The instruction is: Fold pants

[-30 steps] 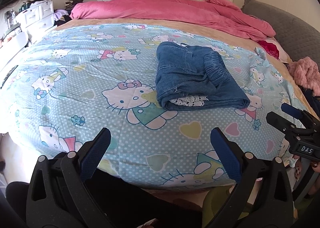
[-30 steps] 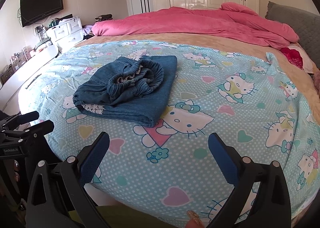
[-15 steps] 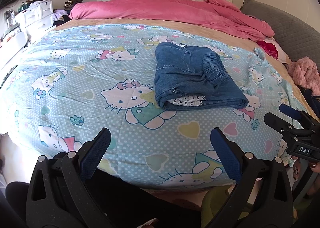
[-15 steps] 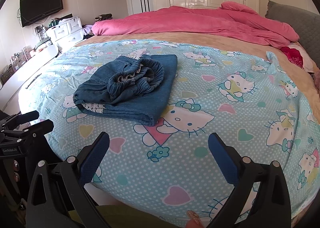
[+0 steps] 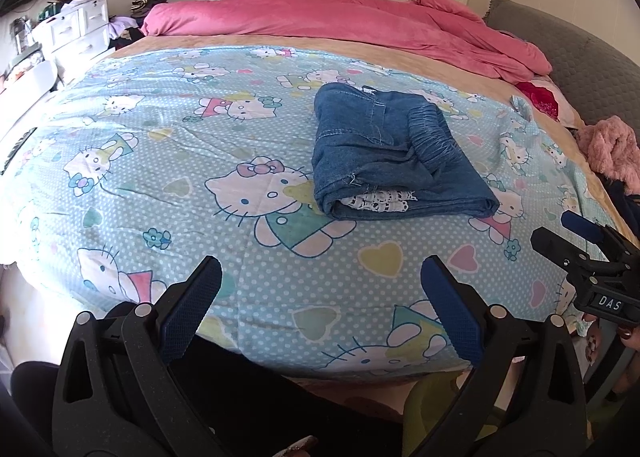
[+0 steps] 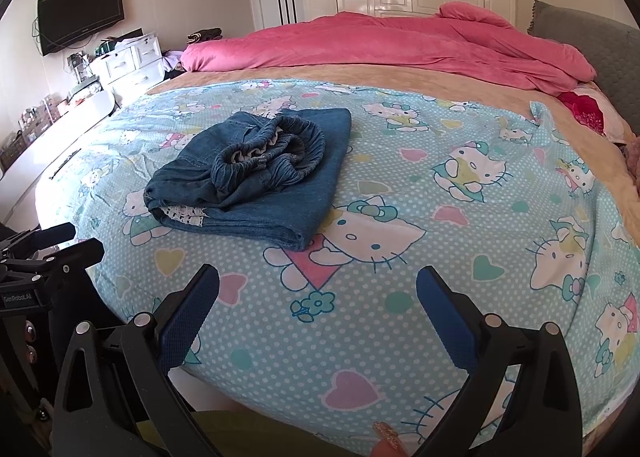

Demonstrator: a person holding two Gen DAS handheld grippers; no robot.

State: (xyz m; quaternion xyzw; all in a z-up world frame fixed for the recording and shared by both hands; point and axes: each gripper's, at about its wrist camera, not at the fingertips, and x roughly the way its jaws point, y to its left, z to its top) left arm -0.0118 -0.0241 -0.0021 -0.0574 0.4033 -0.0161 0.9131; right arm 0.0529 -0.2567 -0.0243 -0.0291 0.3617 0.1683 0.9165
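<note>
One pair of denim pants (image 5: pixel 394 161) lies folded into a compact bundle on the patterned sheet (image 5: pixel 168 161), with the elastic waistband gathered on top and a strip of white lace showing at the near fold. Two grippers are present. The left gripper (image 5: pixel 320 297) is spread wide and holds nothing; the bundle sits ahead of it and slightly toward its right finger, well apart from both tips. The right gripper (image 6: pixel 318 299) is likewise spread and holds nothing; the bundle sits ahead of it and toward its left finger, well apart. Each gripper appears at the edge of the other's view: the right one at the far right of the left wrist view, the left one at the far left of the right wrist view.

The near edge of the bed curves away just below both sets of fingers. Bare sheet runs between the fingertips and the bundle, and more lies on both sides of it. One pink duvet (image 6: pixel 400 45) is bunched along the far side of the bed, well beyond the pants. One grey headboard (image 5: pixel 580 57) bounds the right side.

Compared with one second ago, the pants, both grippers and the bedding show almost no change in position; both grippers remain spread.
</note>
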